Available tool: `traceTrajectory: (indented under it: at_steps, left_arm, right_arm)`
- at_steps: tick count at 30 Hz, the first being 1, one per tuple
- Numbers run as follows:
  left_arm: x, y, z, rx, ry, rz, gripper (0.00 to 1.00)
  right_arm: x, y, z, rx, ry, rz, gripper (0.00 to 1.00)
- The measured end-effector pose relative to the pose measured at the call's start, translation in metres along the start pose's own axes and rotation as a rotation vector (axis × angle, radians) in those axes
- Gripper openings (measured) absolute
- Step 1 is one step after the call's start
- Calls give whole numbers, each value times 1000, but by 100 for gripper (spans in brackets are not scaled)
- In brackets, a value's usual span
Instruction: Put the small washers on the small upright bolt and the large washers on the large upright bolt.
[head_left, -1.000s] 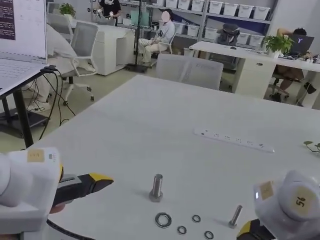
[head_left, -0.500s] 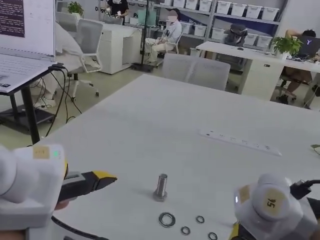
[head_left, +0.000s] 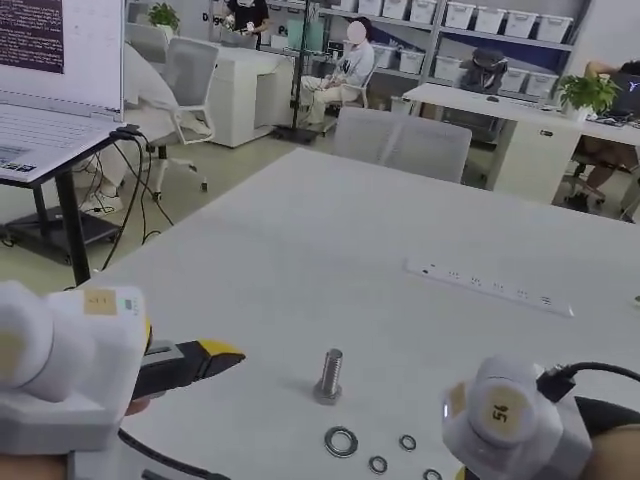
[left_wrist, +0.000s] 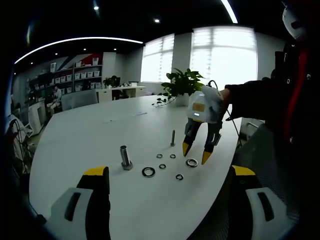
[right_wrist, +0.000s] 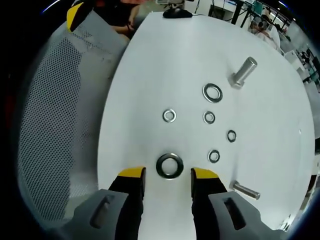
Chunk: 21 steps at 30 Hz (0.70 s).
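A large washer (right_wrist: 169, 166) lies flat on the white counter (right_wrist: 165, 45), at the near right of the scatter. The right tongs (right_wrist: 169, 176) hang over it, parted a little wider than the ring and gripping nothing. The other large washer (right_wrist: 212, 92) sits just beside the large upright bolt (right_wrist: 243, 71), and four small washers (right_wrist: 209, 117) lie loose between it and the small upright bolt (right_wrist: 245, 189). Both bolts look bare, so I'd say every washer is left to place. The left tongs (left_wrist: 170, 172) gape wide and empty, off to the left.

Metal washers (right_wrist: 169, 166) and bolts (right_wrist: 243, 71) gleam on a matt table (right_wrist: 150, 60).
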<state>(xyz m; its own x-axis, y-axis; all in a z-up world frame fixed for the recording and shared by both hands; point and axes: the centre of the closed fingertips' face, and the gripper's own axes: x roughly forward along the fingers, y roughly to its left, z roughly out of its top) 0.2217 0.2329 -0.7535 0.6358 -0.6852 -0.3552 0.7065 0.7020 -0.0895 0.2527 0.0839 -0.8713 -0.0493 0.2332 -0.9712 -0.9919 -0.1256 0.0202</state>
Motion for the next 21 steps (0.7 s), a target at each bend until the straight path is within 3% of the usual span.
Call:
traceTrajectory:
  at_steps: [21]
  left_arm:
    - [2, 1, 1, -1, -2, 2, 98]
  right_arm:
    - [9, -3, 0, -55, 68, -10, 32]
